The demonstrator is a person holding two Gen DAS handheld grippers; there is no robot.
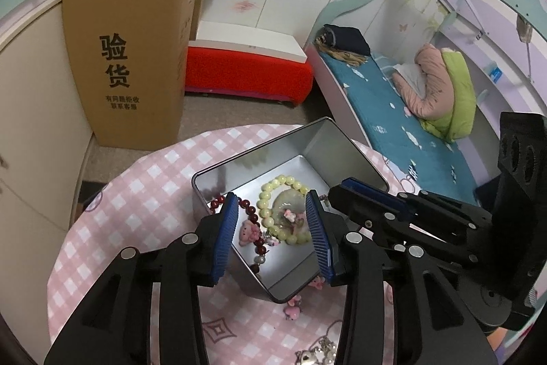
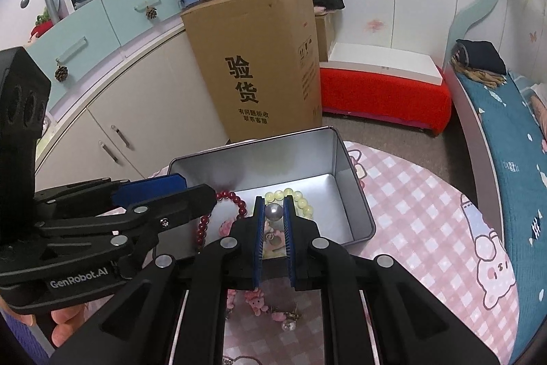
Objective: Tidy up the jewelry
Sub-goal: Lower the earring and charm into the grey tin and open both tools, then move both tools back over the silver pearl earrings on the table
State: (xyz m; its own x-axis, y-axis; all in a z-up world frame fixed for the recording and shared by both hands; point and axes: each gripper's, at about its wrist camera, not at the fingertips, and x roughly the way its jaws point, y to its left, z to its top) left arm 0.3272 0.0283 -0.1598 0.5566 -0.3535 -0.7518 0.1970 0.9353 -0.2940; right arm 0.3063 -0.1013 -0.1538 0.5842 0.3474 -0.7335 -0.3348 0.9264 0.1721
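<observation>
My left gripper [image 1: 271, 224] hangs over the near corner of the open metal tin [image 1: 263, 146], its blue pads spread apart with nothing pressed between them. Between those pads, down on the tin's floor, lie the dark red bead bracelet [image 1: 251, 214] at about nine o'clock from the gripper's middle, a small pink bear charm [image 1: 247, 233] just under it at about eight o'clock, and the pale yellow-green bead bracelet [image 1: 273, 190] at twelve o'clock, looped around a pale jade-like pendant [image 1: 290, 206]. The tin sits on the round table [image 1: 143, 200] with its pink checked cloth; more pink charms [image 1: 293, 310] lie on the cloth at six o'clock, outside the tin. To the right, my right gripper [image 2: 272, 219] reaches into the same tin, its pads drawn close and clamped on a silvery grey pearl bead [image 2: 274, 212] from which small trinkets dangle. From that gripper the red bracelet lies at nine o'clock and the yellow-green one arcs past twelve o'clock, just behind the bead. A tall cardboard box [image 2: 253, 64] stands on the floor beyond the table at eleven o'clock.
</observation>
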